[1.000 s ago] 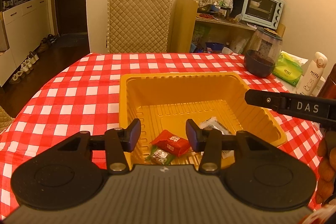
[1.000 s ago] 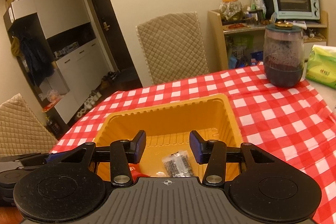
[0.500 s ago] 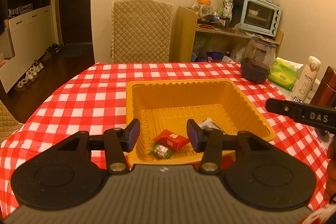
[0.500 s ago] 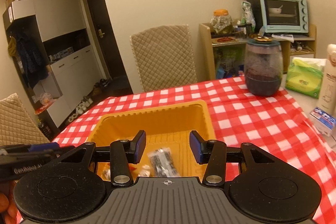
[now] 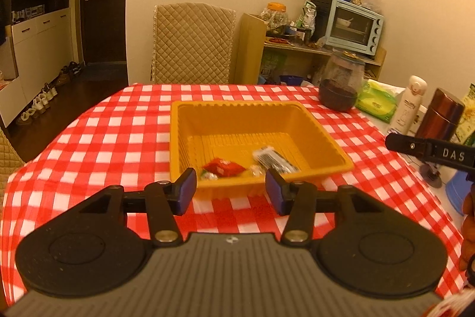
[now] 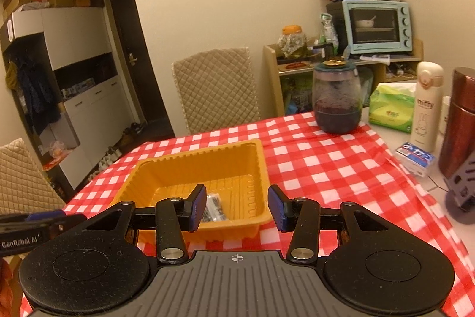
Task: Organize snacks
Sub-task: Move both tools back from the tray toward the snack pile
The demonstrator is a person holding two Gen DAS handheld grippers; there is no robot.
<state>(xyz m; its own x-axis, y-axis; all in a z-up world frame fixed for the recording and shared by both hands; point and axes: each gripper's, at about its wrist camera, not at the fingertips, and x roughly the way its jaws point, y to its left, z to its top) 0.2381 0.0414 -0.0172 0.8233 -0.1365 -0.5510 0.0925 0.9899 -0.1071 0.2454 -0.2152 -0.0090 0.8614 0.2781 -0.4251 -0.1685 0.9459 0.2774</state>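
Plainly, a red-and-white checked surface (image 5: 118,121) is seen, with an orange tray (image 5: 184,138) set near its middle. The tray is a shallow, square plastic one with ribbed walls and a flat rim (its near wall is partly hidden in the right wrist view). Inside it, toward the near wall, the snacks are gathered: from left to right a small green-and-silver wrapped sweet (image 5: 207,175), a red packet (image 5: 223,167) lying flat, a small clear-wrapped piece (image 5: 256,170) and a dark packet (image 5: 274,159) with clear crimped ends, laid at a slant.

The left tool (image 5: 231,191) is held just short of the tray's near wall, its jaws opening, with nothing between the blue pads. The right tool (image 6: 237,208) is held near the tray's near right corner, jaws apart and empty; the dark packet is seen between them only as background.

Further right a dark glass jar (image 5: 340,85), a green tissue pack (image 5: 376,100), a white bottle (image 5: 409,104) and a brown flask (image 5: 442,118) are stood, well apart from the tray.
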